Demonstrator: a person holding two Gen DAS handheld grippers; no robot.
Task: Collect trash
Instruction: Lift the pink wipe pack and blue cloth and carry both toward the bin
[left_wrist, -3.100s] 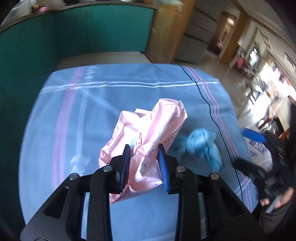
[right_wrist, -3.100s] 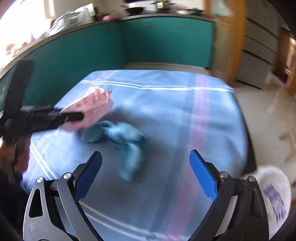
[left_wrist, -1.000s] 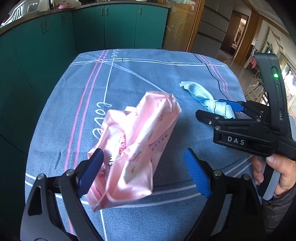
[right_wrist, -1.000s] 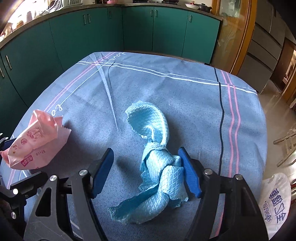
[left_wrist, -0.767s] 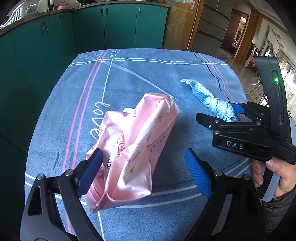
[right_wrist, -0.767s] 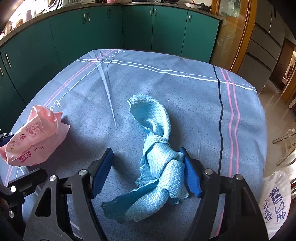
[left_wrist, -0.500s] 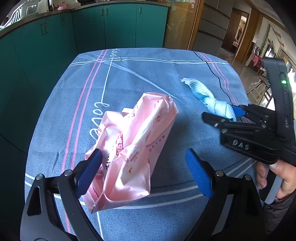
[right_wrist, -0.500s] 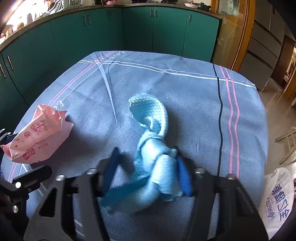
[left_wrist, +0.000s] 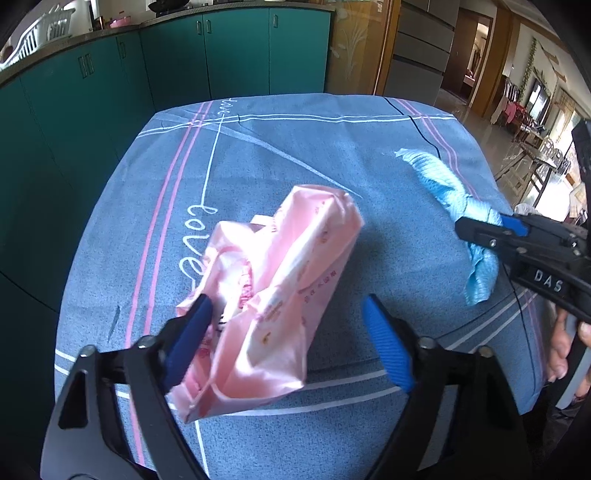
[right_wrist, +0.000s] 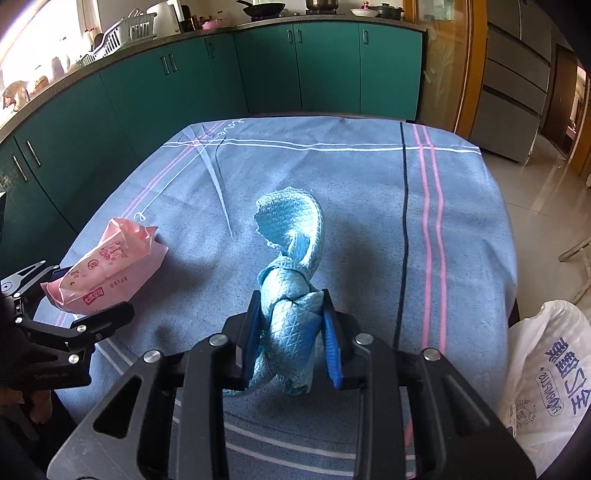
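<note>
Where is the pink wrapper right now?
The pink wrapper lies on the blue tablecloth between the left claw's open fingers, left of the blue cloth.

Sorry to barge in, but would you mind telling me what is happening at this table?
A person is collecting trash with a gripper in each hand. The right gripper has just closed on the twisted blue cloth. The left gripper, whose jaws have been closing, straddles the pink wrapper on the tablecloth without clamping it yet. A white plastic bag hangs beside the table.
</note>
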